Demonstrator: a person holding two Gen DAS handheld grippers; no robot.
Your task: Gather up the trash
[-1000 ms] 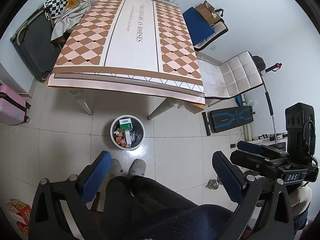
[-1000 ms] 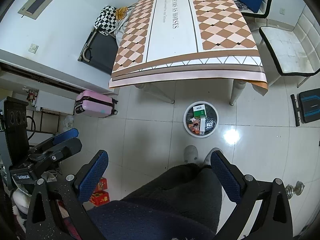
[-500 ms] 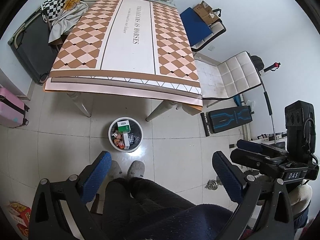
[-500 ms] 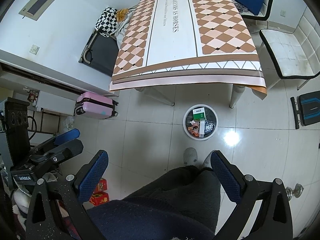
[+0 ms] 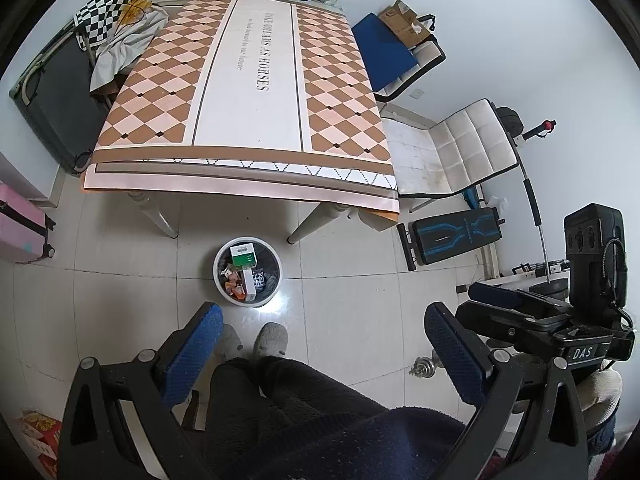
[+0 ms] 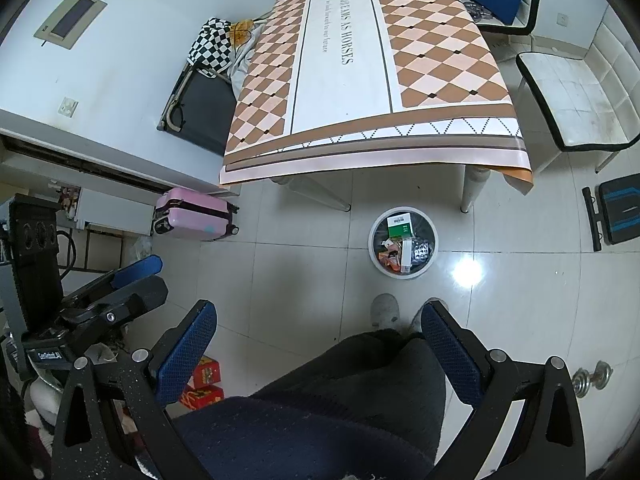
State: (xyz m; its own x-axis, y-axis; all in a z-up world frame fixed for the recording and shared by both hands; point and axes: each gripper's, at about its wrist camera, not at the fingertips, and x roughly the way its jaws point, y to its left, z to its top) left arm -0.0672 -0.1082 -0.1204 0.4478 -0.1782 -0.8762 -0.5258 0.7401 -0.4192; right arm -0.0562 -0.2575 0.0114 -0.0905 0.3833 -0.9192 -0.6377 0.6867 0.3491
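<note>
A round white trash bin (image 5: pixel 222 286) stands on the tiled floor just in front of the table, also in the right wrist view (image 6: pixel 376 255). It holds a green and white box (image 5: pixel 243 255), a slim white box, a pill blister and orange wrappers. My left gripper (image 5: pixel 322 340) is open and empty, held high above the floor over the person's legs. My right gripper (image 6: pixel 318 338) is open and empty at a like height. Each gripper shows at the edge of the other's view.
A table with a diamond-pattern cloth (image 5: pixel 248 80) has bottles and cans at its far end. White chairs (image 5: pixel 460 156) stand right. A pink suitcase (image 6: pixel 192 216), a black case, an exercise bench (image 5: pixel 456 236), a dumbbell (image 6: pixel 592 376) and red boxes (image 6: pixel 202 384) sit on the floor.
Both grippers have risen a little and drawn back, so the table and the bin sit slightly smaller and farther in view. Both stay open and empty.
</note>
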